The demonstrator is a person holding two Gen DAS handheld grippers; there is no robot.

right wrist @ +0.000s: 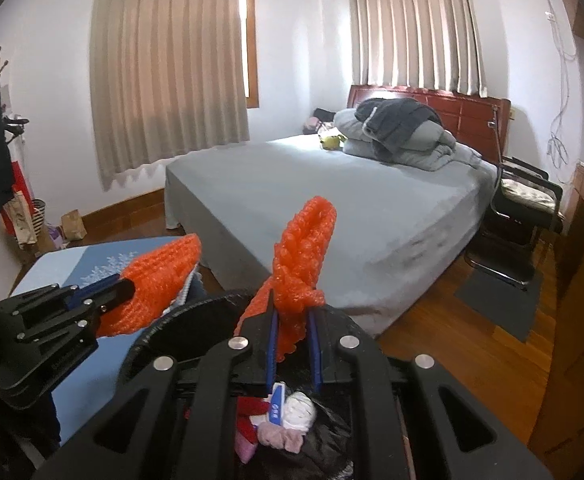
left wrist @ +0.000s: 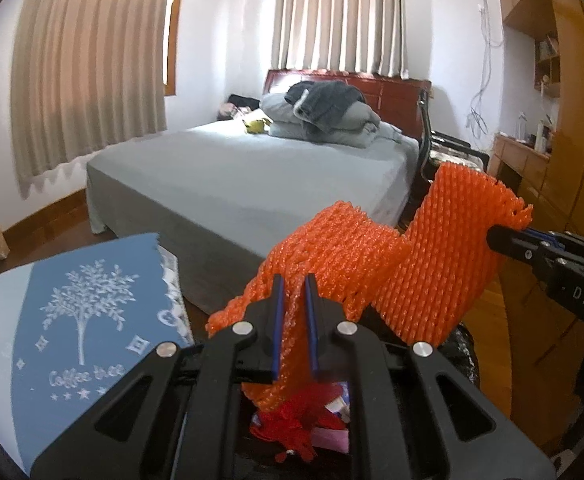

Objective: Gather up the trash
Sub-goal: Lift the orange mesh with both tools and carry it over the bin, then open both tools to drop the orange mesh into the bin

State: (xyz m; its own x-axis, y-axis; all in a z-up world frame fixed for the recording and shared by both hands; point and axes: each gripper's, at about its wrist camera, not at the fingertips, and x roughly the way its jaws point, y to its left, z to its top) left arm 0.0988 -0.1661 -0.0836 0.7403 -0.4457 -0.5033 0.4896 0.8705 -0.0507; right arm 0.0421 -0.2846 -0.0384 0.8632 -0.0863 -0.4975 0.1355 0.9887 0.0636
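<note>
Clamping one end of an orange foam fruit net, the left gripper had its blue-padded jaws drawn nearly together, with only the squeezed mesh between them. The net ran up and to the right of that gripper, folded once, and its far end was pinched by the right gripper, which entered from the right edge of the left wrist view. In the right wrist view, the right gripper was likewise closed on a bunched, twisted portion of the orange foam fruit net, which stood up ahead of its fingertips, while the left gripper showed to its left, holding the other end. Directly beneath both grippers sat a bin lined with a black trash bag, holding crumpled tissue, red scraps and pink bits. Left of the left gripper lay a blue cloth printed with a white tree and the words "Coffee tree". Well ahead of both grippers stood a grey bed with folded bedding piled by the headboard, and a black chair beside it on the wooden floor.
</note>
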